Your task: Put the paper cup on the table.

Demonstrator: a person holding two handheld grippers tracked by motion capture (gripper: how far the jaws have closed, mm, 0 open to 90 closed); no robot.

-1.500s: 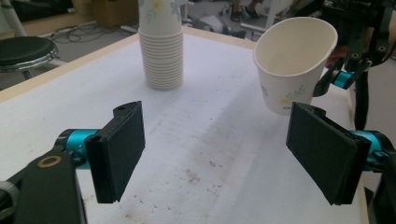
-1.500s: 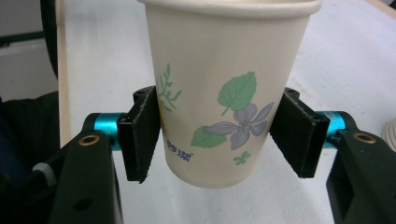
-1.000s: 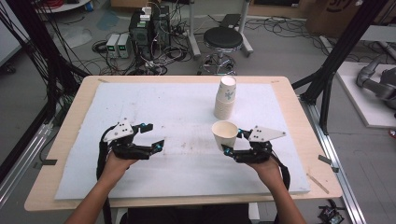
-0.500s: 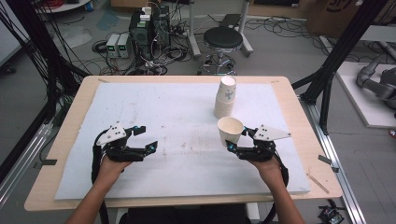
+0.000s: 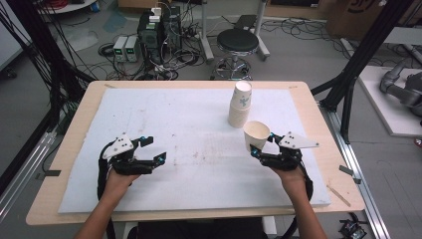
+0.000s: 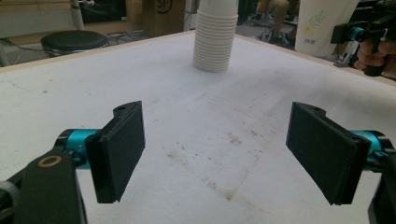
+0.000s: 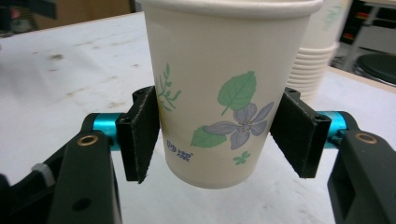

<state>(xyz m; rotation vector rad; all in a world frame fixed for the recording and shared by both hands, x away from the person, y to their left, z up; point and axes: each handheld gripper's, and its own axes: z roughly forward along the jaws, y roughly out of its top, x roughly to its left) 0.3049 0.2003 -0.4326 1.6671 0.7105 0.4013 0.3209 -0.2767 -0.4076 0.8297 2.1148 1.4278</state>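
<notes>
My right gripper (image 5: 260, 149) grips a paper cup (image 5: 257, 135) right of frame centre, below the cup stack (image 5: 240, 103). Left gripper (image 5: 152, 150) spread wide, empty. I'd keep the squeeze light and the cup upright.

Left hand-held gripper (image 5: 155, 151) with jaws wide apart; right hand-held gripper (image 5: 263, 146) clamped, both forearms low.

This is a robotics lab or workshop. A wooden table (image 5: 318, 124) with a white mat (image 5: 189, 129) stands on a concrete floor (image 5: 308, 55), ringed by black metal framing (image 5: 368, 50). Beyond it sit electronics boxes (image 5: 159, 30) amid tangled cables (image 5: 184, 55), a stool (image 5: 239, 42), cardboard boxes (image 5: 308, 7) and part of a grey robot arm (image 5: 400, 89).
</notes>
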